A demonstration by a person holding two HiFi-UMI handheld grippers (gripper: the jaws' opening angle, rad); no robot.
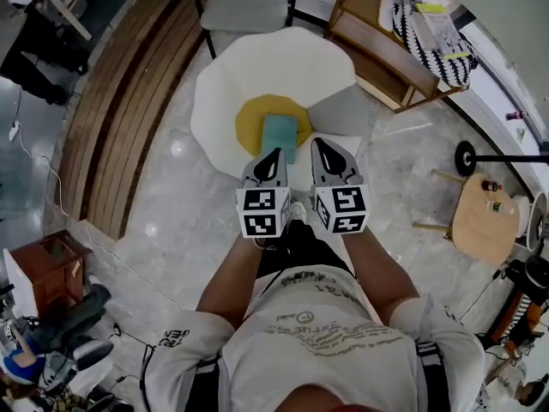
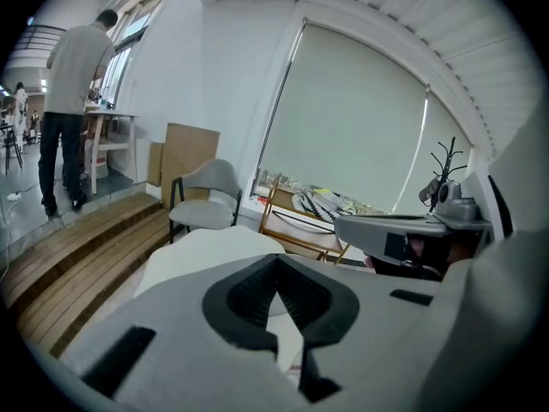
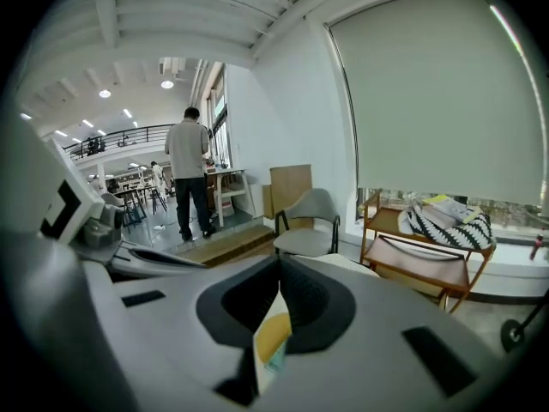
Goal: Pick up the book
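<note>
A teal book (image 1: 280,136) lies on the yellow middle (image 1: 251,120) of a white, egg-shaped low table (image 1: 257,67), straight ahead of me. Both grippers hang side by side just short of the table's near edge, pointing at the book. My left gripper (image 1: 275,153) is shut with nothing in it, its tip by the book's near left corner. My right gripper (image 1: 319,143) is also shut and empty, just right of the book. In the right gripper view a sliver of the book (image 3: 276,357) and yellow patch shows through the slit between the jaws. The left gripper view shows only the white table (image 2: 206,247).
A grey chair (image 1: 249,7) stands behind the table. A wooden rack (image 1: 382,45) with a striped cushion is at the back right, a slatted wooden platform (image 1: 129,101) on the left, a round stool (image 1: 485,217) on the right. A person (image 3: 190,170) stands far off at a desk.
</note>
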